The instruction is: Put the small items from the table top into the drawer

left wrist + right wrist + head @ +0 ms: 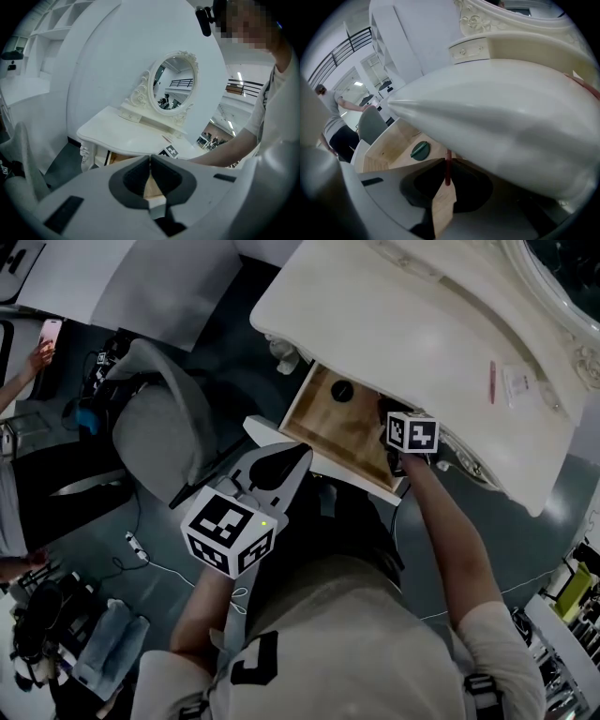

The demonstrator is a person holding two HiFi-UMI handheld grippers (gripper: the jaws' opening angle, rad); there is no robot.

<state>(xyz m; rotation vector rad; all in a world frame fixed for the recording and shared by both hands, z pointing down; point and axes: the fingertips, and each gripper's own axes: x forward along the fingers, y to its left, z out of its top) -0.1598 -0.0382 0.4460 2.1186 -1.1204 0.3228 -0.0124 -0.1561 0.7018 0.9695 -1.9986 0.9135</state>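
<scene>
Jaws on your right gripper (446, 165) are clamped on a thin red stick (447, 174), which stands upright between the tips. That gripper is down in the open drawer (384, 152), tucked under the table (403, 324) edge, so the stick sits over the drawer's wooden floor. Can't tell if it's actually touching the floor, though. A dark green disc (420, 150) lies in the drawer too, toward the back and apart from the stick. Your left gripper (150, 161) has its jaws pressed together with nothing in them. It hangs out in front of the drawer, near the grey chair (159, 418). Up on the table top there's a pink stick (491, 381) with a small packet (517, 382) just beside it.
</scene>
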